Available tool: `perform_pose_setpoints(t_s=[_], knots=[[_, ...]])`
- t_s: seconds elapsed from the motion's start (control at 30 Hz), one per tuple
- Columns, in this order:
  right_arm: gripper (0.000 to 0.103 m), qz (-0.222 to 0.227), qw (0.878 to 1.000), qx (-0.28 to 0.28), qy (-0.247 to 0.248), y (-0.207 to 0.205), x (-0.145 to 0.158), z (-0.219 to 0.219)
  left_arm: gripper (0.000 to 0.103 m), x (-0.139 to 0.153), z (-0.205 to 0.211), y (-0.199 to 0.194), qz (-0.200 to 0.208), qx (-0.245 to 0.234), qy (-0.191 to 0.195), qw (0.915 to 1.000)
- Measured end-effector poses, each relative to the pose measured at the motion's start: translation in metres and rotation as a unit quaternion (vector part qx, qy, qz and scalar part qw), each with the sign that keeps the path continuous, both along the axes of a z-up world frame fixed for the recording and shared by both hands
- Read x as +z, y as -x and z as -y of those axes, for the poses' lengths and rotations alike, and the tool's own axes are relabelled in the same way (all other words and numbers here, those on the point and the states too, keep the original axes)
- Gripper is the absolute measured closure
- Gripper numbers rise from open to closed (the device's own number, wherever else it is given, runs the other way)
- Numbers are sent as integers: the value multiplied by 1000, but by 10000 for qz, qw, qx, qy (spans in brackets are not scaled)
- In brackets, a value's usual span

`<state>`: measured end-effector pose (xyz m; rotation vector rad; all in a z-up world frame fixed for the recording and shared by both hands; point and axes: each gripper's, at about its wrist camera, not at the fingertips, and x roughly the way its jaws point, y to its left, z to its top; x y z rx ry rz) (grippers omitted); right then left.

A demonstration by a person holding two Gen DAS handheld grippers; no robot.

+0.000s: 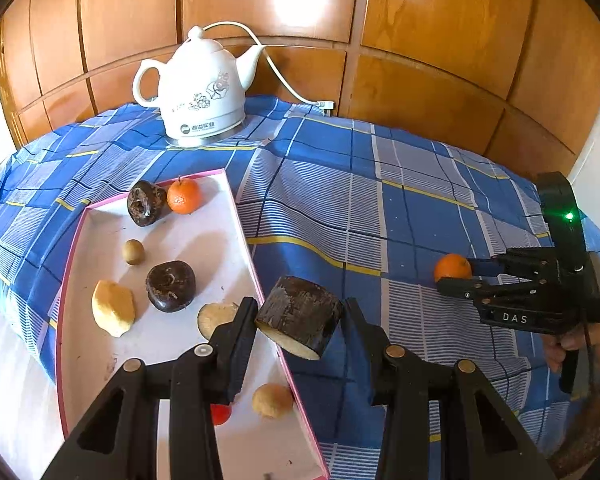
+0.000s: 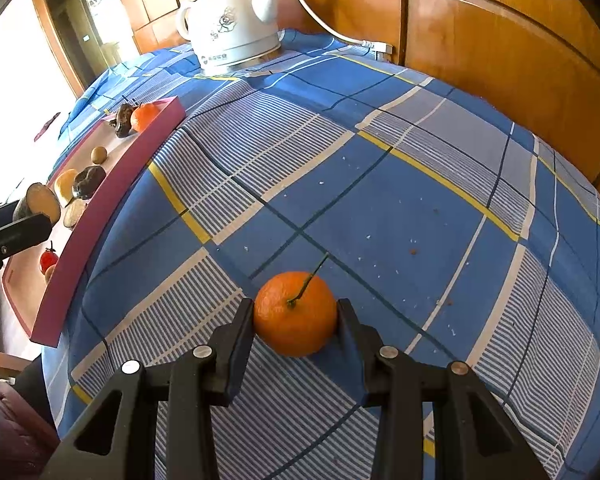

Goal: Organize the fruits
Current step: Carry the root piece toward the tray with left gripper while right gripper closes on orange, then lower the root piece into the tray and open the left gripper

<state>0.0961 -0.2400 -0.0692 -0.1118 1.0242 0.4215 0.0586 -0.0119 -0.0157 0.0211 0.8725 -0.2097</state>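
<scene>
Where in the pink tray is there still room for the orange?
In the pink tray, the bare patch lies between the orange at the far end and the dark fruit mid-tray, beside the right wall. Another bare strip runs along the near left wall. Around the yellow piece and left gripper it is crowded.

Open cloth is left right of the pink tray [image 1: 256,264]; passage behind is blocked by the kettle [image 1: 198,88].

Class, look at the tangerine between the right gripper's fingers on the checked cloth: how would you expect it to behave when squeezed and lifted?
The tangerine is round, so it would probably roll on the cloth if nudged. Its skin looks smooth and slightly glossy, so it may slip from the right gripper without a centred grip. It is likely soft; hard squeezing could bruise it.
</scene>
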Motion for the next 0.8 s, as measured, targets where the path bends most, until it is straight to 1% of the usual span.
perform_pose_setpoints(t_s=[0.43,0.8], knots=[[62,55,9999,-72,109,2,2,-3,60,1,-9,5,10,77,16,10000],[62,80,9998,-77,148,3,3,-4,60,-2,-21,7,-49,237,37,9997]])
